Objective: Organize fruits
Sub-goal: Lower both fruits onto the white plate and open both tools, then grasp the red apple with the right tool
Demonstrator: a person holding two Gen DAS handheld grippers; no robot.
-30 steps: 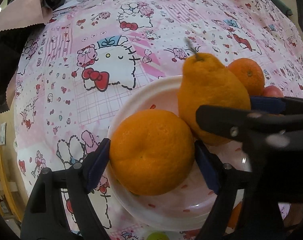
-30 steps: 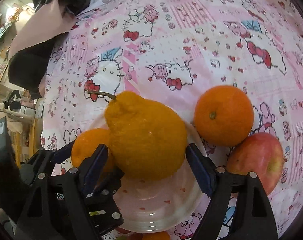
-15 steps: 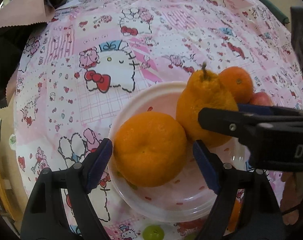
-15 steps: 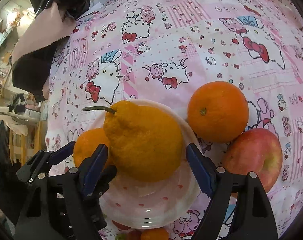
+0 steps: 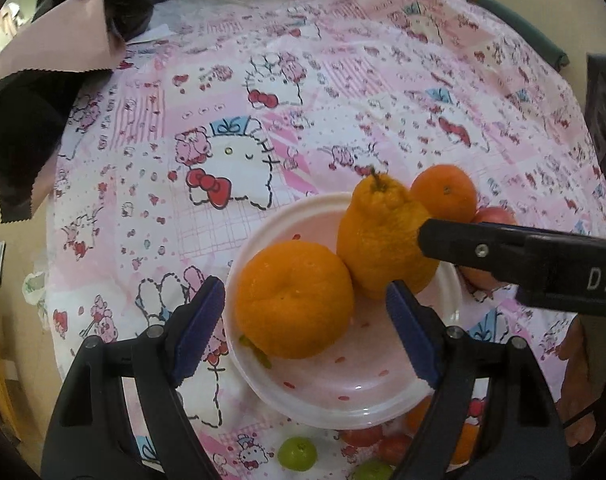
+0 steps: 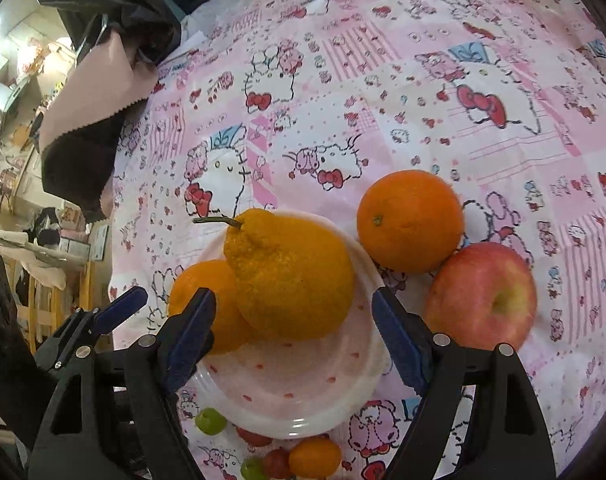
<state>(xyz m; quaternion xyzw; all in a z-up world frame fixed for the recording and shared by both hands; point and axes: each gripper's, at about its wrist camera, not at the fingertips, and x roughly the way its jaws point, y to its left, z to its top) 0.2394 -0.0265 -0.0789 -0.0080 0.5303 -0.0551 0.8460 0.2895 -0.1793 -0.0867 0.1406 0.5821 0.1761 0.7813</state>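
A white plate (image 5: pixel 343 396) with red specks holds a round orange (image 5: pixel 295 300) and a bumpy stemmed orange (image 5: pixel 383 240) that lean on each other. My left gripper (image 5: pixel 305 334) hovers open above the round orange, pads clear of it. My right gripper (image 6: pixel 295 338) hangs open over the stemmed orange (image 6: pixel 291 276) without touching it; the round orange (image 6: pixel 207 300) sits to its left on the plate (image 6: pixel 303 396). A smooth orange (image 6: pixel 411 220) and a red apple (image 6: pixel 483 296) lie on the cloth right of the plate.
A pink cartoon-print cloth (image 5: pixel 343 100) covers the table. Green grapes (image 5: pixel 297 454), small red fruits and a tiny orange fruit (image 6: pixel 315 458) lie at the plate's near edge. Black and pink fabric (image 6: pixel 95 92) is piled at the far left.
Both grippers have risen and drawn back from the plate, so the fruits look smaller. The two oranges stay on the plate. The jaws keep the same width.
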